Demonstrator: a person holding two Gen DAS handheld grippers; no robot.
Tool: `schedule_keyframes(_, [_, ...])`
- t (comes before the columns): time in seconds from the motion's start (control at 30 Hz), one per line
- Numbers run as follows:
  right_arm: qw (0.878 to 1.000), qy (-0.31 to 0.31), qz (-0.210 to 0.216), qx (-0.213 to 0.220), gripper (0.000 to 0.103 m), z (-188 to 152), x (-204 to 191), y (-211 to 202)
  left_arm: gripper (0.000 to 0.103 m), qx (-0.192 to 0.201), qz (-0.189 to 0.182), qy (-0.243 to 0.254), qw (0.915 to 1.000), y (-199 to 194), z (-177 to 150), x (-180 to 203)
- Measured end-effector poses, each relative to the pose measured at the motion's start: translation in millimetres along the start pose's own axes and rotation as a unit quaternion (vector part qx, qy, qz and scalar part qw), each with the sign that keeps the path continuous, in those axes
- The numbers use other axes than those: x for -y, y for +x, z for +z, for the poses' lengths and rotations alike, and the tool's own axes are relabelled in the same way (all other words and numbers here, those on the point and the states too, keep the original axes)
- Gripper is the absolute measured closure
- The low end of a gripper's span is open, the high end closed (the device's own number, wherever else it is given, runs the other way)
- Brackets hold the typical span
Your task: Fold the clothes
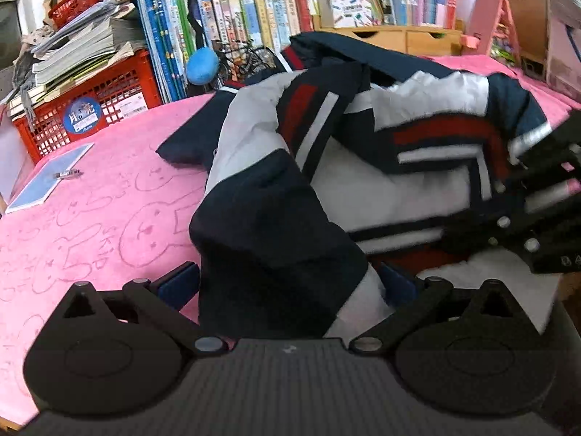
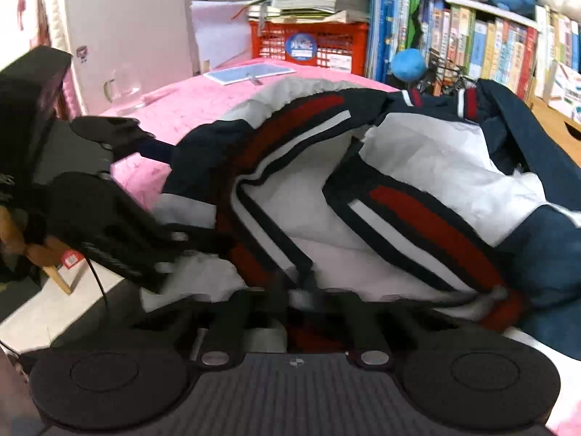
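A navy, white and red striped jacket (image 1: 417,181) lies crumpled on the pink tablecloth (image 1: 90,236). My left gripper (image 1: 288,283) is open, its blue pads wide apart, and a navy fold of the jacket hangs between them. The right gripper (image 1: 537,210) reaches in from the right edge onto the striped part. In the right wrist view the jacket (image 2: 417,167) fills the middle, and my right gripper (image 2: 301,290) is shut on its striped hem. The left gripper (image 2: 185,196) comes in from the left, one finger on each side of a sleeve edge.
A red crate (image 1: 90,109) stacked with papers and a row of books (image 1: 254,11) line the table's far side. A blue notebook (image 1: 47,181) lies on the cloth at left. A wooden drawer box (image 1: 406,36) stands behind the jacket. The floor (image 2: 54,309) shows beyond the table's left edge.
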State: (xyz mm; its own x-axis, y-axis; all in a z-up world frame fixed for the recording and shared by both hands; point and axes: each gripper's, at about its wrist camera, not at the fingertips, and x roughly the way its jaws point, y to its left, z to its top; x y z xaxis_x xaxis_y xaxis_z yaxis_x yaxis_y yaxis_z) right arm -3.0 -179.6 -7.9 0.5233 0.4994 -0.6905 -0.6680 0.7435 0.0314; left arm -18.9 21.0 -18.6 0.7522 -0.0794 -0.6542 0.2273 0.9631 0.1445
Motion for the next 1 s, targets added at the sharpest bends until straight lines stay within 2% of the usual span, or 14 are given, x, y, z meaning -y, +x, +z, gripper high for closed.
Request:
schedule_keyframes(0.07, [1.0,0.017,-0.014,0.018,0.095,9,3,2,0.0,0.013,0.012,0.004,0.9998,12,9,2])
schedule_keyframes(0.17, [0.992,0.077,-0.052,0.09,0.095,39,38,-11,0.0,0.033,0.092,0.017,0.9951,45,53,-5])
schedule_keyframes(0.2, [0.984,0.101,-0.066,0.13,0.095,56,51,-22,0.0,0.032,0.13,0.013,0.9908,55,70,-11])
schedule_keyframes(0.27, [0.959,0.145,-0.075,0.23,0.095,78,71,-63,0.004,0.048,0.173,-0.029,0.9833,47,104,-29])
schedule_keyframes(0.3, [0.949,0.145,-0.064,0.272,0.095,83,72,-83,0.002,0.075,0.169,-0.051,0.9814,32,112,-38])
schedule_keyframes(0.4, [0.943,0.058,-0.041,0.324,0.095,73,42,-126,0.0,0.146,0.144,-0.093,0.9744,-13,100,-63])
schedule_keyframes(0.47, [0.96,0.007,0.012,0.28,0.095,49,15,-127,0.0,0.126,0.14,-0.101,0.9768,-21,83,-73])
schedule_keyframes(0.57, [0.985,0.004,0.104,0.136,0.095,-4,-16,-96,0.0,0.087,0.121,-0.116,0.982,-28,60,-81])
schedule_keyframes(0.67, [0.99,0.03,0.139,0.004,0.094,-59,-35,-59,0.0,0.055,0.097,-0.124,0.9861,-27,44,-76])
schedule_keyframes(0.73, [0.989,0.045,0.136,-0.032,0.093,-79,-40,-46,0.0,0.043,0.092,-0.112,0.9885,-26,38,-67])
schedule_keyframes(0.77, [0.989,0.051,0.135,-0.044,0.092,-87,-41,-41,0.0,0.036,0.093,-0.106,0.9894,-25,34,-62])
schedule_keyframes(0.87, [0.99,0.038,0.133,0.01,0.077,-69,-38,-62,0.0,0.025,0.099,-0.089,0.9907,-25,24,-52])
schedule_keyframes(0.93, [0.99,0.028,0.131,0.046,0.035,-57,-35,-76,0.0,0.023,0.096,-0.09,0.991,-29,19,-50])
schedule_keyframes(1.0, [0.988,0.019,0.129,0.081,0.03,-46,-32,-90,0.0,0.024,0.073,-0.108,0.9912,-37,17,-51])
